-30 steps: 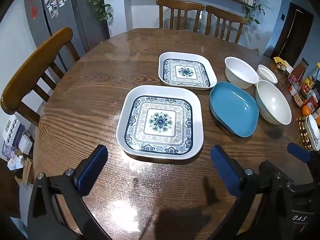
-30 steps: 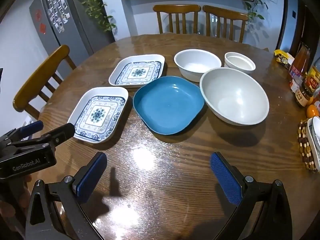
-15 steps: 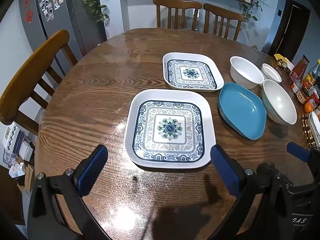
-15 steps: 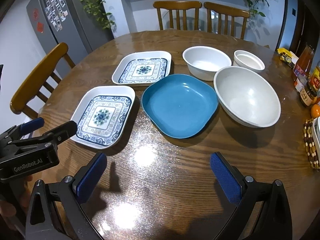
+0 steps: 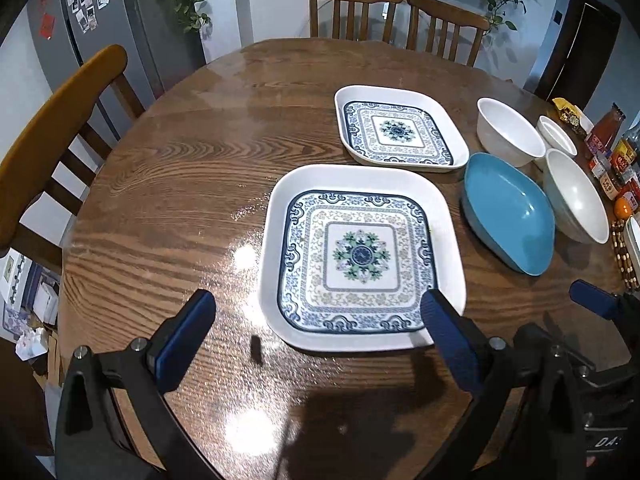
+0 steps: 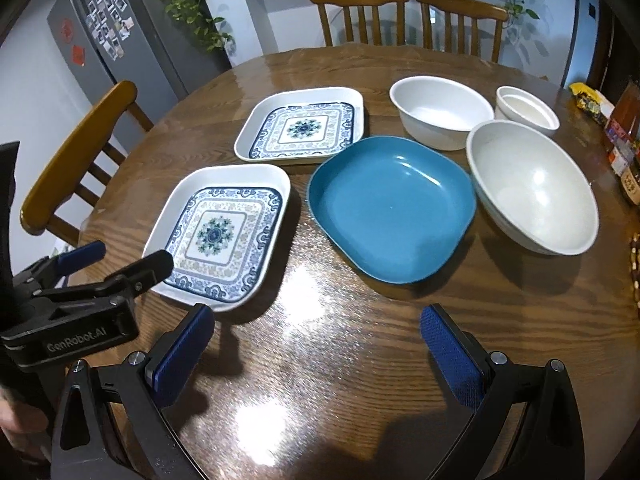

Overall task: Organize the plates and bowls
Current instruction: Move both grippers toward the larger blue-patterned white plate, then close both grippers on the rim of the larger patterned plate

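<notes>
Two square white plates with blue patterns lie on the round wooden table: a near one [image 5: 362,258] [image 6: 222,234] and a far one [image 5: 400,128] [image 6: 302,126]. A blue square dish [image 5: 510,212] [image 6: 390,206] lies to their right. Beyond it stand a large white bowl [image 5: 576,196] [image 6: 532,186], a medium white bowl [image 5: 508,130] [image 6: 440,110] and a small white bowl [image 5: 556,134] [image 6: 526,108]. My left gripper [image 5: 316,328] is open and empty, just short of the near plate's front edge. My right gripper [image 6: 318,342] is open and empty, in front of the blue dish.
Wooden chairs stand at the left [image 5: 52,132] and at the far side [image 5: 352,8]. Sauce bottles and jars [image 5: 612,160] crowd the table's right edge, with a beaded mat [image 5: 624,252]. The fridge [image 6: 108,40] stands at the back left.
Both grippers have moved forward toward the dishes. The near patterned plate now lies close in front of my left gripper's fingers. Both stay open.
</notes>
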Demonstrator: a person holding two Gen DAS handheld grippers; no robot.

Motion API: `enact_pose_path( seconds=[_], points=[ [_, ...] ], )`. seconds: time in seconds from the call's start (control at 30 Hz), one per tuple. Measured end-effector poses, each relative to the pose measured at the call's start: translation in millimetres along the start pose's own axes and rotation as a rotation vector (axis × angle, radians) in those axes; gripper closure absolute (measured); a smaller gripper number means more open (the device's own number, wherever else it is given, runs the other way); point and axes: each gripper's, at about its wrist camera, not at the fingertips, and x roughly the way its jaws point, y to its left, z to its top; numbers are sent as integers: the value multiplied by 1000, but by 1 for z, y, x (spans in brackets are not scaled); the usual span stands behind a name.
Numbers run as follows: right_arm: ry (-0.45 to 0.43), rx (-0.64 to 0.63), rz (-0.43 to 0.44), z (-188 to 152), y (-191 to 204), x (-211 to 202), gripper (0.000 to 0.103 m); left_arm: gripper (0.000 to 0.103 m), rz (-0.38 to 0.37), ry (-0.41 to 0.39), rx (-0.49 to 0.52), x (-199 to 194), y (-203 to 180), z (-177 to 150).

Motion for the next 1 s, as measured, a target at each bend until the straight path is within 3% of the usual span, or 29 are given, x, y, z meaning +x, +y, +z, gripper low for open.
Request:
enact_pose_path(
  seconds=[0.33, 0.47, 0.53, 0.67, 0.87, 1.0],
  points=[
    [35, -17, 27, 6, 15, 18, 0, 14, -16, 16, 7, 19, 10, 5],
    [42, -27, 36, 10, 21, 25, 4, 40, -26, 32, 13, 26, 12, 6],
    [51, -34, 46, 13, 24, 30, 16, 47, -30, 41, 14, 30, 13, 7],
    [74, -50, 47, 16, 30, 44, 28, 57, -23, 41, 20, 35, 15, 9],
    [116, -69, 46, 18, 35, 63, 60, 77, -31, 75, 13, 45, 20, 9],
    [114, -103, 31, 19, 40, 66, 78, 79, 6, 73, 5, 47, 24, 8]
  ],
)
